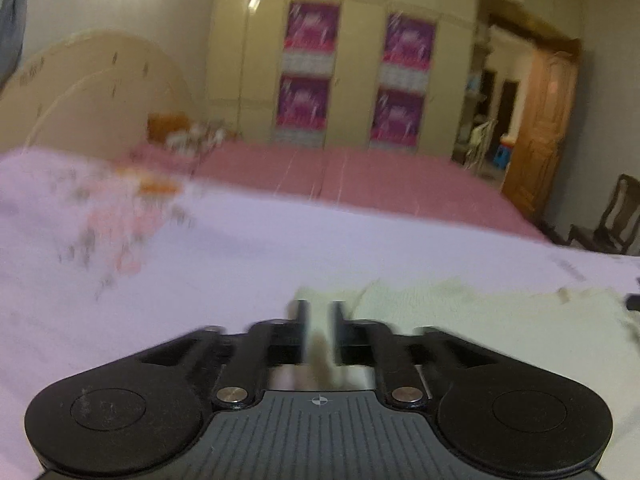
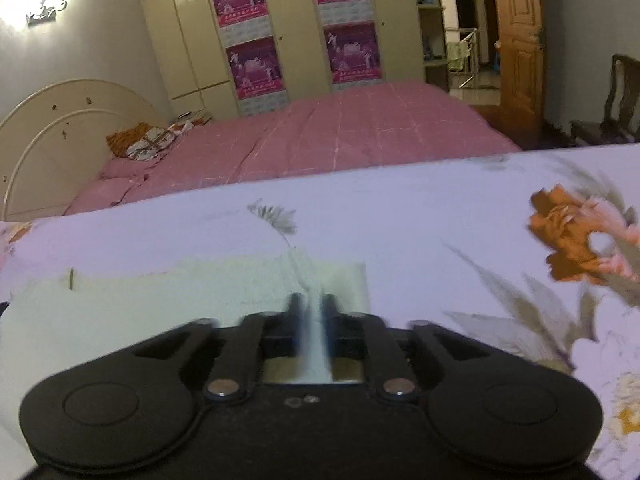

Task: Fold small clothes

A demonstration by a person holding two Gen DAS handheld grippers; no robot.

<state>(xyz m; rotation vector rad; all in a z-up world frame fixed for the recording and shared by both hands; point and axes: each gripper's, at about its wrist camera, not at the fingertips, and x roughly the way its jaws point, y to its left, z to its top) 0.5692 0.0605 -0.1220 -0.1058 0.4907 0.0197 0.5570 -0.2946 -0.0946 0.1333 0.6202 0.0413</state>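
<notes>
A pale cream cloth (image 1: 480, 320) lies flat on the white flowered sheet (image 1: 240, 260). In the left wrist view my left gripper (image 1: 319, 312) is shut on the cloth's left corner, fabric pinched between the fingers. In the right wrist view the same cream cloth (image 2: 180, 300) spreads to the left, and my right gripper (image 2: 312, 304) is shut on its right edge, with a fold of fabric running up between the fingers. Both grippers sit low, close to the sheet. The left view is blurred.
Behind the flowered sheet (image 2: 440, 208) lies a bed with a pink cover (image 2: 340, 132) and a cream headboard (image 2: 60, 120). Wardrobes with purple posters (image 2: 252, 64) stand at the back. A wooden door (image 2: 516, 40) and a chair (image 2: 612, 100) are at the right.
</notes>
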